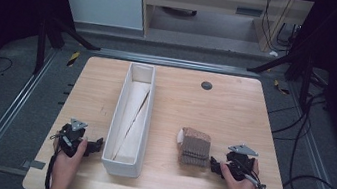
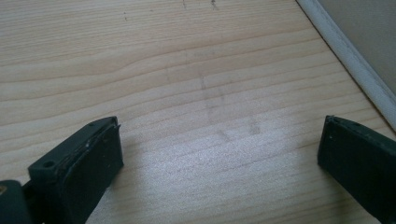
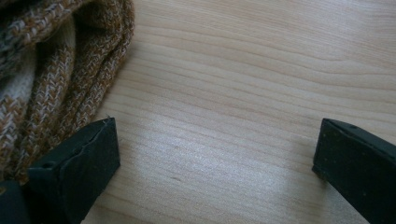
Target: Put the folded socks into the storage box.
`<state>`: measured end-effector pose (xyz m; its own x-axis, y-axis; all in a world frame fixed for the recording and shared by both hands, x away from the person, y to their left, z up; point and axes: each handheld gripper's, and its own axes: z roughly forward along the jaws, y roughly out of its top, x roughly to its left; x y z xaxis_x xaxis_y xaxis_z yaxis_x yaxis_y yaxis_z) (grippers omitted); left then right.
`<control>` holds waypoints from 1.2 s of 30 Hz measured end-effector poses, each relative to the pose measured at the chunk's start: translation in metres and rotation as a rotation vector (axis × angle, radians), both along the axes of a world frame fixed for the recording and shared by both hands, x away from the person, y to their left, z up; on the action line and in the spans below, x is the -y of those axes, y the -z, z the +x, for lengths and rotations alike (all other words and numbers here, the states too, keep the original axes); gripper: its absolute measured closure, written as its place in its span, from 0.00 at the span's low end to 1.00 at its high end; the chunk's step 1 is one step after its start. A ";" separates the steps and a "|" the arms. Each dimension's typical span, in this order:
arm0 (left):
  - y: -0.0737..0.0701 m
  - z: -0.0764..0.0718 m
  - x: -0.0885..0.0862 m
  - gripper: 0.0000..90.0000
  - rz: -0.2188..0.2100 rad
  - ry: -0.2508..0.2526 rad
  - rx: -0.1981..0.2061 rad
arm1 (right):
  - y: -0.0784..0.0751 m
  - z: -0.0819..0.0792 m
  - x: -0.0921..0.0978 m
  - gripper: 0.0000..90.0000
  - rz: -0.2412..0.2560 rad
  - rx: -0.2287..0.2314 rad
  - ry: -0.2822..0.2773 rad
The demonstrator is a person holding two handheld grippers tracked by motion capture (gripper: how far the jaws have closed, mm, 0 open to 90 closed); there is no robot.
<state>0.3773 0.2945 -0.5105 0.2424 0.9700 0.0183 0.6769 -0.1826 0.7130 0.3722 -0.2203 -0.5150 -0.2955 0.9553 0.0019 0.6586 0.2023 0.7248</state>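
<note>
Beside your right gripper (image 1: pixel 218 166), fingers wide and empty, the knitted bundle (image 1: pixel 195 147) lies ungrasped on the desk (image 1: pixel 235 109), left gripper (image 1: pixel 96 145) equally open, so probably everything's still ahead.

Lab: floor rails (image 1: pixel 1 115), loose cables (image 1: pixel 309 186), dark frame struts (image 1: pixel 43 38).

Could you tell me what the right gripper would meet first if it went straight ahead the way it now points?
Probably bare table: the right gripper has its jaws open over wood, with the folded knit cloth just off its left jaw. In the high view it aims toward that cloth, so it might brush its edge.
</note>
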 end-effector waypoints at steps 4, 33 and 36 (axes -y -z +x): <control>0.000 -0.001 0.000 0.00 -0.001 -0.001 0.001 | 0.000 -0.001 0.000 0.02 0.002 0.003 -0.003; 0.000 -0.002 0.000 0.00 -0.001 -0.003 0.001 | -0.111 -0.036 0.029 0.08 -0.095 0.015 -0.258; 0.000 -0.002 0.000 0.00 -0.001 -0.003 0.001 | -0.119 -0.033 0.028 0.07 -0.101 0.016 -0.278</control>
